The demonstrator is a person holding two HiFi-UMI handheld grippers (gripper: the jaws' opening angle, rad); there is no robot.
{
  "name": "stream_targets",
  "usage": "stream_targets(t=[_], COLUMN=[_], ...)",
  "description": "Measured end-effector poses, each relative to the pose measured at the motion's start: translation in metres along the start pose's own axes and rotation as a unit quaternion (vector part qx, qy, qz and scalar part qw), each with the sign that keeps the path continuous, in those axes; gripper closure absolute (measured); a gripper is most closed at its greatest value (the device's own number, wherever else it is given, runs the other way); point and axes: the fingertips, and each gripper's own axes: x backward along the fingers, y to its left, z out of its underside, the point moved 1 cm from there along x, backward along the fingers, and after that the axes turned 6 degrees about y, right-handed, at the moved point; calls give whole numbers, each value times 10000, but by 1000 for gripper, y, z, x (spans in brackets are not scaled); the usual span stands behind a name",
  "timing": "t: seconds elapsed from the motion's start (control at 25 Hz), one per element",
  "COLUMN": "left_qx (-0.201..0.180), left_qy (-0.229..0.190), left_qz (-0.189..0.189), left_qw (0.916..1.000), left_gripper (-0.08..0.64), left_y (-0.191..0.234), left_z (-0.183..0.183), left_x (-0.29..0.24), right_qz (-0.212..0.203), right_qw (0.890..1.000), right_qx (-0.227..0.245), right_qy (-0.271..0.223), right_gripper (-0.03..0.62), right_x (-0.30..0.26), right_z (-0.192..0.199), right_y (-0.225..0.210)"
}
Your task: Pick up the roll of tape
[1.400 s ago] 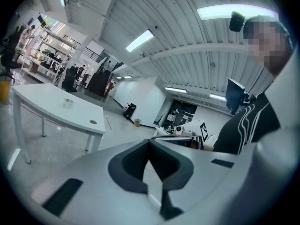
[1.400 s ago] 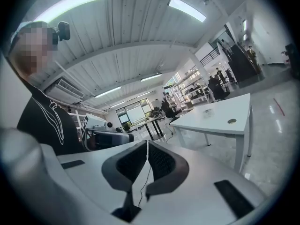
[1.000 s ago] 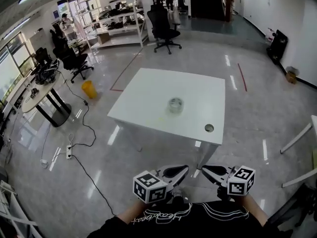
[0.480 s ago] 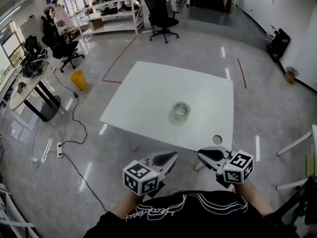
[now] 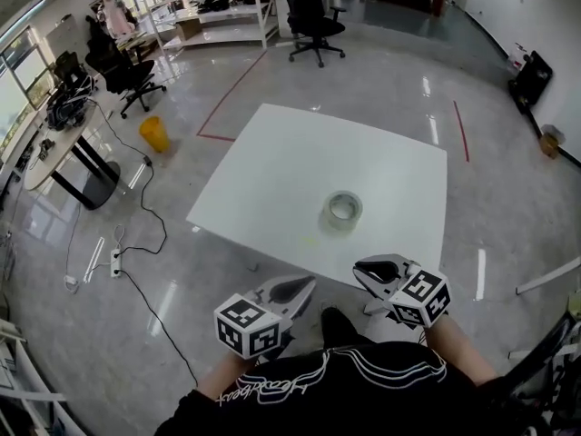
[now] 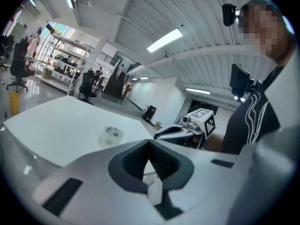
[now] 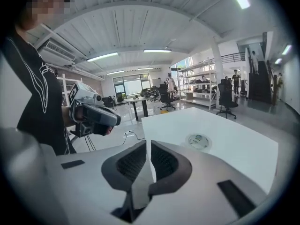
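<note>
A clear roll of tape (image 5: 343, 210) lies flat on the white table (image 5: 272, 171), towards its near right part; it also shows as a pale ring in the left gripper view (image 6: 110, 135) and the right gripper view (image 7: 198, 140). My left gripper (image 5: 307, 283) hovers just off the table's near edge, jaws shut and empty. My right gripper (image 5: 361, 268) is at the near edge too, below and right of the tape, jaws shut with nothing between them. Both point towards the table, apart from the tape.
A round cable hole (image 5: 388, 266) sits at the table's near right corner, close by my right gripper. On the shiny floor are a yellow bin (image 5: 154, 134), cables with a power strip (image 5: 115, 262), office chairs (image 5: 313, 16) and shelving at the back.
The table and tape have come nearer in the head view. Both grippers have moved forward to the table's near edge, and the right one has rolled.
</note>
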Motion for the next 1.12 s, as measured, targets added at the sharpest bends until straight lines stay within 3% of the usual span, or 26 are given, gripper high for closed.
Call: stream_targets(t=[0.52, 0.64, 1.12], left_qx=[603, 697, 996], left_qy=[9, -23, -47], left_qz=[-407, -478, -632], left_qw=[9973, 9964, 9930], left_gripper=[557, 557, 557], left_y=[76, 87, 111], left_z=[-26, -32, -30], left_x=[-42, -49, -56], right_qz=[-100, -176, -140], right_qw=[9947, 9901, 9590], right_qx=[550, 771, 1633], right_qy=[859, 1161, 2312], right_gripper=[556, 484, 453], right_x=[-83, -99, -155], right_z=[-14, -8, 27], right_y=[-107, -117, -141])
